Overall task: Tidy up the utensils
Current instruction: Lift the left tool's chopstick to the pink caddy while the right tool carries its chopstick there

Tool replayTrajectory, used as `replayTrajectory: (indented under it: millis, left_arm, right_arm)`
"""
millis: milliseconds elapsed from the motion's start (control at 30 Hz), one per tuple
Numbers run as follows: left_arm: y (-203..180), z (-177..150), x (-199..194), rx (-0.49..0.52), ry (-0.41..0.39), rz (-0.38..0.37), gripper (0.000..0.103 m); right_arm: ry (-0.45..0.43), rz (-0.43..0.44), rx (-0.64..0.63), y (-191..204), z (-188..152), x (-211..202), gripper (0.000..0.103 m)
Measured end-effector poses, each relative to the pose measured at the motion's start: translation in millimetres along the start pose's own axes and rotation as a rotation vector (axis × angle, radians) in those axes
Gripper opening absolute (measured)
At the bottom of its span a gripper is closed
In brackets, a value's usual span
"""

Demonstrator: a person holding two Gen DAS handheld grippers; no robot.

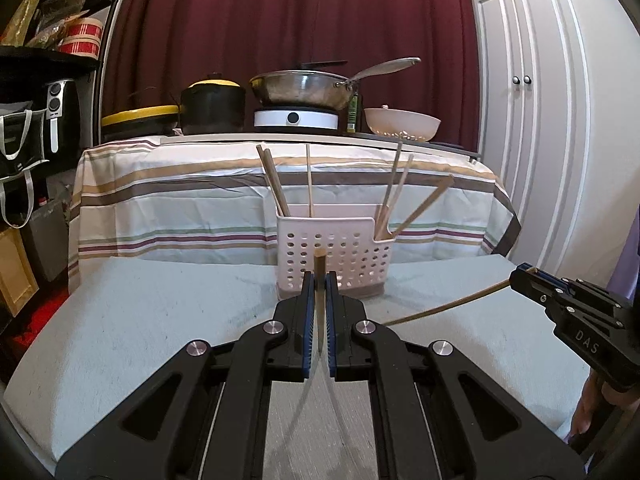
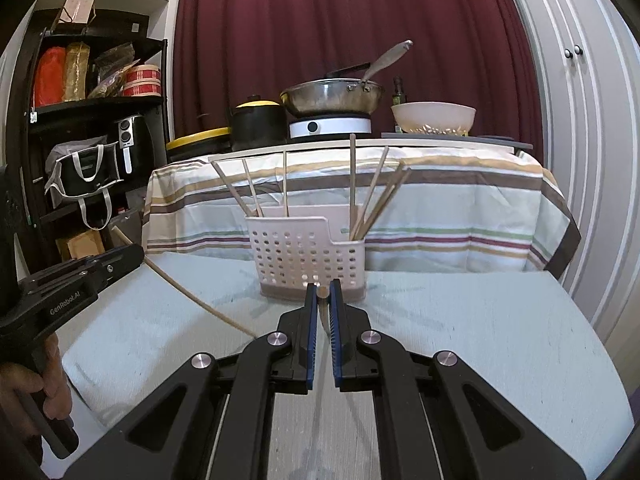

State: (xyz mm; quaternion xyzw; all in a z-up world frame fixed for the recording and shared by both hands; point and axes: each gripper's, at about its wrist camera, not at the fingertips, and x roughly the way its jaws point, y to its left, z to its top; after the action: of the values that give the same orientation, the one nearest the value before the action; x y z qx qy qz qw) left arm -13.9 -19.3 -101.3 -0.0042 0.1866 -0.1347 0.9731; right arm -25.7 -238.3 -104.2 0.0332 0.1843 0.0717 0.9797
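A white perforated utensil holder (image 1: 334, 254) stands on the pale table (image 1: 160, 312), with several wooden chopsticks (image 1: 276, 182) upright in its two sections; it also shows in the right wrist view (image 2: 308, 258). My left gripper (image 1: 320, 280) is shut on a wooden chopstick (image 1: 320, 276), just in front of the holder. It also shows at the left of the right wrist view (image 2: 124, 254), its chopstick (image 2: 192, 298) slanting down over the table. My right gripper (image 2: 323, 292) is shut on another chopstick (image 2: 322, 300), close before the holder. In the left wrist view it (image 1: 520, 274) holds that chopstick (image 1: 448, 307) at the right.
Behind the table a striped cloth (image 1: 180, 200) covers a counter with a steel pan (image 1: 304, 88) on a white hotplate, a black pot (image 1: 212, 106) and a white bowl (image 1: 402, 124). Black shelves (image 2: 92, 120) stand at the left, white cabinet doors (image 1: 532, 100) at the right.
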Motion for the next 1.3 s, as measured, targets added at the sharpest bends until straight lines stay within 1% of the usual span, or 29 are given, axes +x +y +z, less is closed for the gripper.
replayTrajectory:
  millis: [400, 667, 933, 1133, 1300]
  left_arm:
    - [13, 32, 38, 0.007, 0.004, -0.014, 0.006]
    - [11, 39, 51, 0.027, -0.001, -0.012, 0.006]
    - [13, 53, 57, 0.035, -0.022, -0.019, 0.006]
    - [17, 77, 61, 0.007, -0.038, -0.057, 0.006]
    - [17, 107, 62, 0.009, -0.069, -0.082, 0.006]
  right_arm:
    - [-0.016, 0.036, -0.010, -4, 37, 38, 0.007]
    - [-0.043, 0.042, -0.006, -8, 56, 61, 0.007]
    - [-0.072, 0.053, 0.018, -11, 70, 64, 0.007]
    - [-0.099, 0.072, 0.016, -13, 90, 62, 0.007]
    - [-0.143, 0.094, 0.010, -13, 113, 62, 0.007]
